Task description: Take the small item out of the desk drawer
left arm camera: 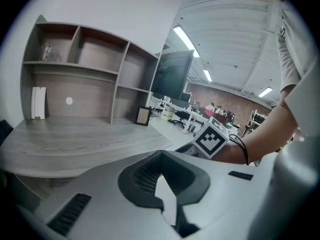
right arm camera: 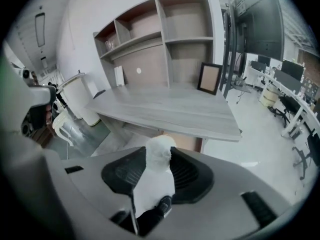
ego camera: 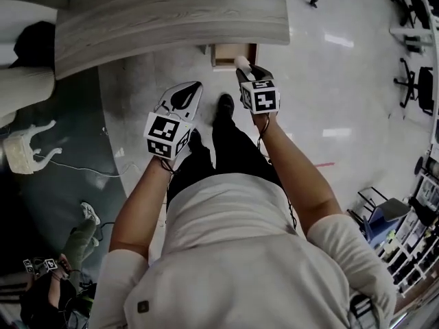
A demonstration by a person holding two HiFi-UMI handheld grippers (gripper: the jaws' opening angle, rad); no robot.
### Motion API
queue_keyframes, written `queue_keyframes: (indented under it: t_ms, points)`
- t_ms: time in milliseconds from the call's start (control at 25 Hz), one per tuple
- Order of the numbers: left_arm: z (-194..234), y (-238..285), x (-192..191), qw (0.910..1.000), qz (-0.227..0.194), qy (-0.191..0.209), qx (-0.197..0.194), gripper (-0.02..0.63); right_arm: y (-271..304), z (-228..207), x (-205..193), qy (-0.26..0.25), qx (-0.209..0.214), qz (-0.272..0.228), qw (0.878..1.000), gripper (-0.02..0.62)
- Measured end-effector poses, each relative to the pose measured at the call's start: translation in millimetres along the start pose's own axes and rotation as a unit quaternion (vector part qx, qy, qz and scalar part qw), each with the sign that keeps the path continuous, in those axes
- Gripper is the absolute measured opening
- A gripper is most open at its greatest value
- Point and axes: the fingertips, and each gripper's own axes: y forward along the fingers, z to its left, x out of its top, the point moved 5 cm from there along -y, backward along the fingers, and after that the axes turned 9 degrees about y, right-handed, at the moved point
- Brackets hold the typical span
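The wooden desk drawer [ego camera: 226,55] stands pulled out under the grey desk's [ego camera: 171,12] front edge. Just in front of it, my right gripper [ego camera: 242,67] is shut on a small white item [ego camera: 241,62] with a rounded top. In the right gripper view the white item [right arm camera: 159,159] stands upright between the jaws of the right gripper [right arm camera: 159,151], hiding most of the drawer [right arm camera: 189,143] behind it. My left gripper [ego camera: 190,89] hangs lower left of the drawer, over the floor. Nothing is between the left gripper's [left arm camera: 160,156] jaws, which meet at the tip.
A shelf unit [right arm camera: 165,49] and a picture frame [right arm camera: 209,78] stand at the back of the desk. A white stool [ego camera: 24,149] lies on dark flooring at left, and another person [ego camera: 62,279] is at bottom left. Office chairs [ego camera: 411,81] are far right. My shoes [ego camera: 224,105] are beneath the grippers.
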Motion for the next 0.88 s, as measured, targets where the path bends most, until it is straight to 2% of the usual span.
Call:
queue_keyframes:
  t_ms: [320,680,800,880]
  points:
    - [-11.0,-66.6,24.9,0.9988,-0.036,0.033,-0.008,0.011,-76.5,62.1,10.2,-0.009,0.011,-0.063,0.998,0.156]
    - [-21.5,-145.3,37.9,0.9955,-0.07,0.064,-0.002,0.011,-171.3,123.0,18.4,-0.025,0.019,-0.15,0.988,0.156]
    - [-22.3,-165.2,43.8,0.9944,-0.082,0.065,0.009,0.011,-198.3,142.6,20.8,-0.044,0.018,-0.176,0.983,0.156]
    - [-25.8,-177.8,49.6,0.9926,-0.087,0.083,0.017,0.011,-216.8,156.8,23.2,-0.07,0.013,-0.191,0.979,0.156]
